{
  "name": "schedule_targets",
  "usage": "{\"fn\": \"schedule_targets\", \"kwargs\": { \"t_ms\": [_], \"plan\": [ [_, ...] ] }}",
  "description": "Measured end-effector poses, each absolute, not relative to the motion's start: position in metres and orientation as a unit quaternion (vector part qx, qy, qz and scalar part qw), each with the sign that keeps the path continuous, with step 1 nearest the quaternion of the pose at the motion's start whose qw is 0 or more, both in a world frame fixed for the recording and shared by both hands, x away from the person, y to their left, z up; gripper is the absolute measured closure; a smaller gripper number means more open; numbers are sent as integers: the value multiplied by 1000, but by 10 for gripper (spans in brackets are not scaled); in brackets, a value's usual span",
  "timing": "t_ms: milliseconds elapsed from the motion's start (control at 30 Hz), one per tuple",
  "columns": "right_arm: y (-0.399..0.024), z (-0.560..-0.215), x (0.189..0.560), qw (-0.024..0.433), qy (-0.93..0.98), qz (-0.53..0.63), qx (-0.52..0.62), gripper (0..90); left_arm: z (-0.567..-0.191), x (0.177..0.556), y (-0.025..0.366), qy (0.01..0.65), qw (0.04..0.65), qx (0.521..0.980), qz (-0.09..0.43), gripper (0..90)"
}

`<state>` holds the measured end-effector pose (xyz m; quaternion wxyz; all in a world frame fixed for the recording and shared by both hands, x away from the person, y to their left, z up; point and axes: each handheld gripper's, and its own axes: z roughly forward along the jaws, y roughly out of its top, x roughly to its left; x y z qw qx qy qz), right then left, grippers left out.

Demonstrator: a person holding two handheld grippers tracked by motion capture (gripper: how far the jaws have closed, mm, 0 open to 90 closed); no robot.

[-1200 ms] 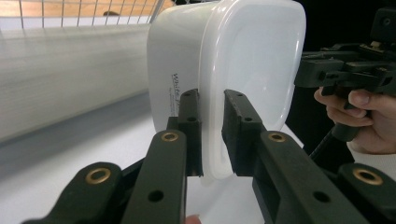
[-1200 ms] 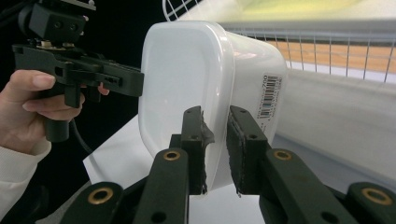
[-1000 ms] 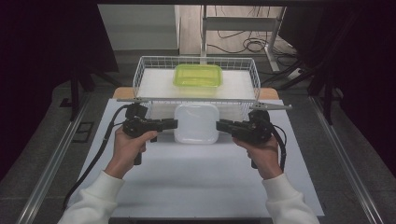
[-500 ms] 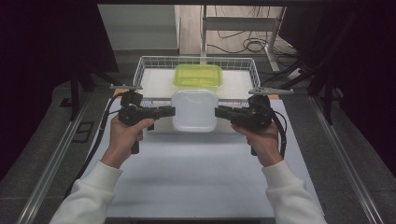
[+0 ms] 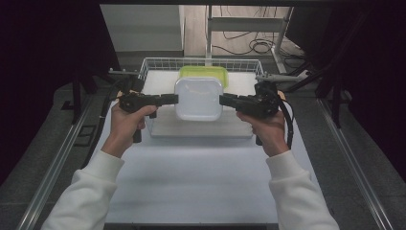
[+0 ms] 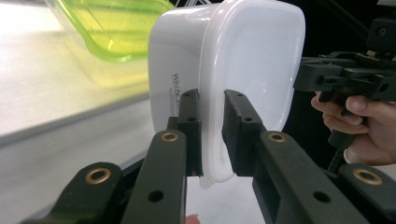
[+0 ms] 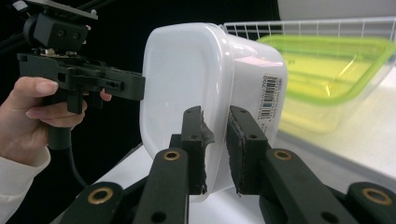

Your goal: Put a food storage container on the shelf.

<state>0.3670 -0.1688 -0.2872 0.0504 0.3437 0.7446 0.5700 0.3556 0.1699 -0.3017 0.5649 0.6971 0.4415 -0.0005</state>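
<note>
A white plastic container hangs in the air over the front part of a wire basket. My left gripper is shut on its left rim and my right gripper on its right rim. In the left gripper view the jaws of the left gripper pinch the thin rim flange of the white container. The right gripper view has the right gripper clamped the same way on the white container. A lime-green lidded container lies in the basket behind it.
The basket stands at the far edge of a white table mat. Metal rails run along both sides of the table. Cables and a stand lie on the floor beyond the basket.
Both grippers have lifted the white container and carried it away from the person, from just in front of the basket to above its front part.
</note>
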Motion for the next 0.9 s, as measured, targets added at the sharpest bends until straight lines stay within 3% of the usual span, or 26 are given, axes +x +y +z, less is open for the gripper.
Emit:
{"fn": "schedule_targets", "kwargs": {
  "t_ms": [900],
  "plan": [
    [-167, -240, 439, 50, 733, 576, 358, 767, -243, 422, 167, 443, 553, 705, 25, 779]
  ]
}}
